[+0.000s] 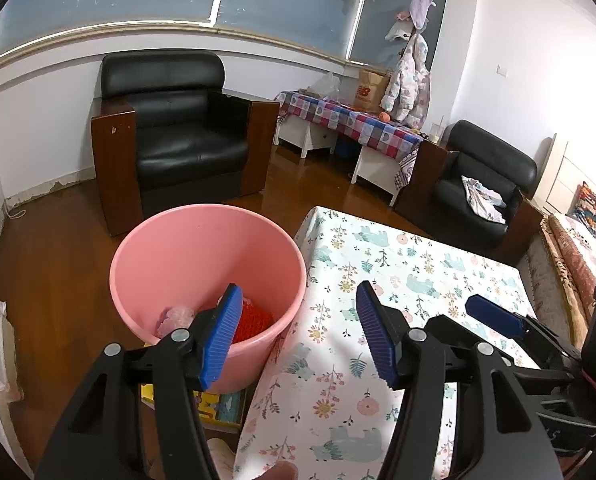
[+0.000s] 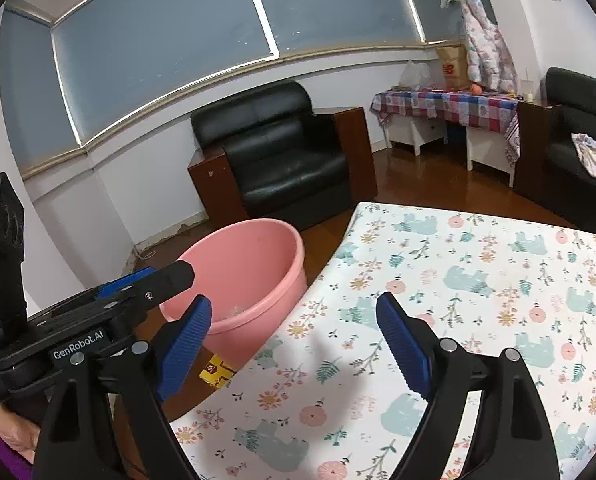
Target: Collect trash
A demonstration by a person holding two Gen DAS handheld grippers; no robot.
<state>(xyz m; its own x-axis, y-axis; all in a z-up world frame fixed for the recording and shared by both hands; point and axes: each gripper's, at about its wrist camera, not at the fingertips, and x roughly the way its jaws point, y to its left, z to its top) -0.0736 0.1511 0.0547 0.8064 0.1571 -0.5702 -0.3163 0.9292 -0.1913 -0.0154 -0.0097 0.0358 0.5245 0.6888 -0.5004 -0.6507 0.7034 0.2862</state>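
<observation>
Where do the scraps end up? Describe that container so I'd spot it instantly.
Find the table with the floral, bear-print cloth. On the wooden floor against its left edge stands a round pink plastic bucket, with something red and some crumpled clear plastic at its bottom. It is the only pink tub there; the black armchair sits behind it.

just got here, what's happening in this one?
Trash collection, apparently near the end. A person holds two grippers over a table with a floral cloth. Left gripper and right gripper both have their jaws open and hold nothing. The pink bucket beside the table already contains a red item and a pale crumpled piece. No trash shows on the visible part of the cloth.
</observation>
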